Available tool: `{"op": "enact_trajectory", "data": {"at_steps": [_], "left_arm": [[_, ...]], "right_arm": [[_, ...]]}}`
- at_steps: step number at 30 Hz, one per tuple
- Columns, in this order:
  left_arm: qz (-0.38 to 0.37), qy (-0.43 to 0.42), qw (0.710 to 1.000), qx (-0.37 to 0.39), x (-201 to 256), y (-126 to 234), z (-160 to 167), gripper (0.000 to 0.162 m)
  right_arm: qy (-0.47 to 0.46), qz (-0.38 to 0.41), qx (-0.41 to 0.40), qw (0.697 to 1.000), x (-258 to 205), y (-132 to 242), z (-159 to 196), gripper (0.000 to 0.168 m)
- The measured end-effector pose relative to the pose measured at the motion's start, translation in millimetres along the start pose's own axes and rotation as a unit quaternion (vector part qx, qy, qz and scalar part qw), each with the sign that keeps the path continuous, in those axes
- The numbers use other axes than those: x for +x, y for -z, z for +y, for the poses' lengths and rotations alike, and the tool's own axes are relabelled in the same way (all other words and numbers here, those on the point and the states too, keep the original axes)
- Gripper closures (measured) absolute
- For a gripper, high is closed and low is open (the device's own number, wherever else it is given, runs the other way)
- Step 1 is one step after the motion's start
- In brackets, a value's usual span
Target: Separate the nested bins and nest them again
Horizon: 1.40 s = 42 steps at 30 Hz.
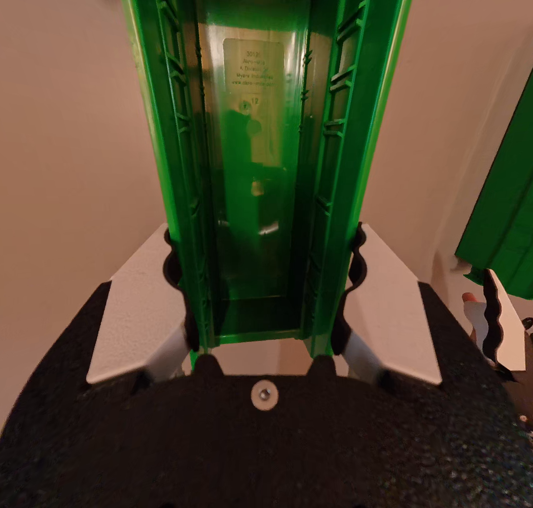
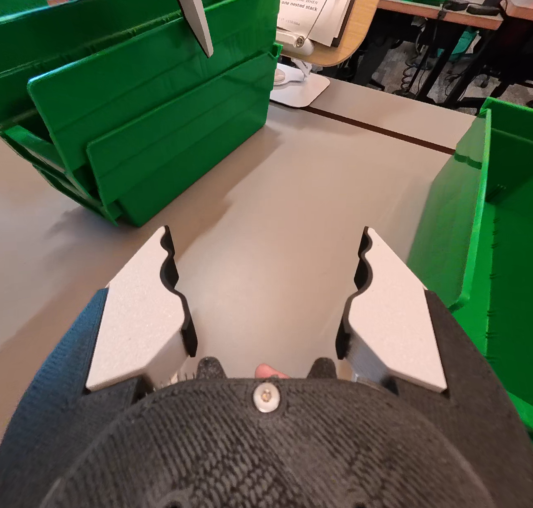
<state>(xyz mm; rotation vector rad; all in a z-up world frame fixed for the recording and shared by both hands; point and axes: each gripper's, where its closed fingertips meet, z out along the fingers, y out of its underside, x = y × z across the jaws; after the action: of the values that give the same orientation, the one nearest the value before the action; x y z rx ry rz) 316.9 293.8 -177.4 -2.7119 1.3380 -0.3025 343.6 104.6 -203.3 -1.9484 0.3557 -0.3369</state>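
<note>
Green plastic fills the left wrist view: the left gripper (image 1: 264,289) has both black wavy pads pressed against the outer side walls of one long, narrow bin (image 1: 259,148), pinching it. Its open top faces the camera, so the bare floor inside shows, and its long axis runs straight away from the gripper, up the frame, against a plain beige wall (image 1: 72,119). Off to the right, part of a second green bin (image 1: 501,220) shows, beside a finger of the other gripper.

In the right wrist view the right gripper (image 2: 266,289) is spread wide with nothing between its fingers, hovering over the grey table (image 2: 259,206). I count two bins nested as a stack (image 2: 161,136) on the table ahead-left, long axis running left to right across the view. Whether the bin edges above and behind the stack belong to it I cannot tell. One more separate bin (image 2: 461,234) sits close on the right. Farthest back stands a clipboard holder (image 2: 314,18).
</note>
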Motion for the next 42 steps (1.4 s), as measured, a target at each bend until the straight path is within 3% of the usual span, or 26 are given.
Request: {"op": "enact_trajectory", "data": {"at_steps": [9, 15, 23, 25, 29, 31, 42], "left_arm": [[0.001, -0.007, 1.0, 0.001, 0, -3, 2, 0.042], [0.029, -0.04, 0.999, 0.006, 7, 20, 0, 0.041], [0.062, -0.055, 0.997, 0.012, -10, 25, 11, 0.071], [0.051, -0.057, 0.997, 0.013, -19, 23, 12, 0.096], [-0.006, -0.076, 0.997, 0.018, -44, 16, 12, 0.121], [-0.012, -0.092, 0.996, 0.01, -47, 11, 17, 0.16], [-0.013, -0.079, 0.994, -0.076, -50, 14, 34, 0.161]], "right_arm": [[0.002, 0.003, -0.001, 1.0, 1, 0, 1, 0.042], [0.002, 0.001, -0.006, 1.0, 1, -2, 4, 0.042], [0.013, 0.002, -0.012, 1.0, -5, -4, 4, 0.042], [0.019, 0.004, -0.013, 1.0, -5, -4, 5, 0.042], [0.021, 0.008, -0.015, 1.0, -3, -4, 5, 0.042], [0.02, 0.012, -0.018, 1.0, 0, -5, 7, 0.042], [0.018, 0.014, -0.02, 1.0, 2, -4, 8, 0.045]]}}
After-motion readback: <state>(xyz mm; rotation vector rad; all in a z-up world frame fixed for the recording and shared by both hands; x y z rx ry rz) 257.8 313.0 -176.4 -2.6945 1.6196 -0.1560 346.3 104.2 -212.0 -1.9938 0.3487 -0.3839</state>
